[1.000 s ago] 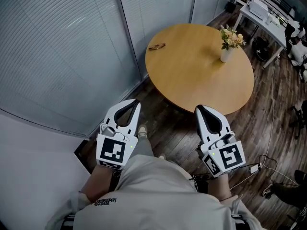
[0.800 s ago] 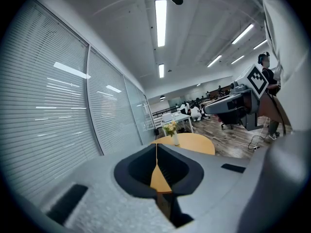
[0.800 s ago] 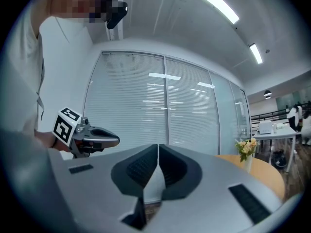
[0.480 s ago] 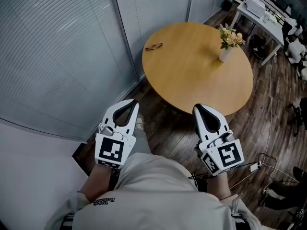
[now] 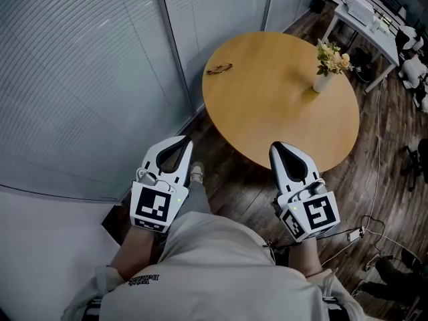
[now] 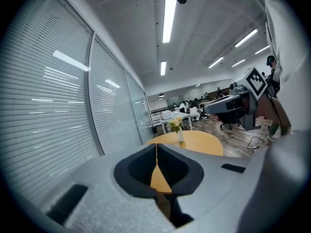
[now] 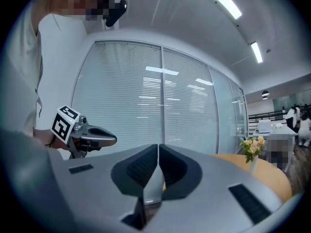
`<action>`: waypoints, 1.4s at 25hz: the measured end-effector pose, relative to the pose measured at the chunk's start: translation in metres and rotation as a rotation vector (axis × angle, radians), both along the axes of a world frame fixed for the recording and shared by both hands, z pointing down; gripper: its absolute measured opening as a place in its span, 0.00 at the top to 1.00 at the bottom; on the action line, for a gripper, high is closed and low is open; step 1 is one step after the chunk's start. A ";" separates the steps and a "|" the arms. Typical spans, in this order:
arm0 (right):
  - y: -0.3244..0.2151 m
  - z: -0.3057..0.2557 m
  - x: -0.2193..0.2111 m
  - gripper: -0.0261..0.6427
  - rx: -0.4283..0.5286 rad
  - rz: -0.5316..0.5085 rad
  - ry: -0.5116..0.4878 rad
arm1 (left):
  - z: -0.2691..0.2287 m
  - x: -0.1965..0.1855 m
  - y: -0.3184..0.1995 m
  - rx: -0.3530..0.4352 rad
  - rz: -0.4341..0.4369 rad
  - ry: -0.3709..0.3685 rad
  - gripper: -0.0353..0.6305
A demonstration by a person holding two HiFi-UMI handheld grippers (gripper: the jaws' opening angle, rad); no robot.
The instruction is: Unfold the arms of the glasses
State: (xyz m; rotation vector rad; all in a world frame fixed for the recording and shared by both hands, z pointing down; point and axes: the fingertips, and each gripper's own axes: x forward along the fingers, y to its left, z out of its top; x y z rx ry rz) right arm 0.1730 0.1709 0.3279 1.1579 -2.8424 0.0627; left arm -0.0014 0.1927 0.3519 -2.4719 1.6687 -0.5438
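- Glasses (image 5: pixel 219 67): too small to tell whether the arms are folded.
- Table (image 5: pixel 267 105): part of its near rim hidden behind the right gripper (image 5: pixel 280 146).
- Chair (image 5: pixel 419 160): cut off by the right edge.

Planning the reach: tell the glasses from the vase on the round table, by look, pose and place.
Pose: the glasses lie flat; the vase stands upright.
Look: the glasses are a thin dark frame; the vase is white and holds flowers.
Place: the glasses sit near the table's far left edge, the vase near its far right.
Both rest on the table, untouched.
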 end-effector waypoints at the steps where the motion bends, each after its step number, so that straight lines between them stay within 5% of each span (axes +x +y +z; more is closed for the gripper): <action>1: -0.006 0.000 -0.005 0.91 -0.002 0.002 0.002 | 0.001 -0.005 -0.007 -0.003 0.002 0.001 0.91; 35: -0.276 -0.004 -0.165 0.91 -0.083 0.215 0.079 | -0.005 -0.172 -0.309 -0.066 0.171 0.026 0.91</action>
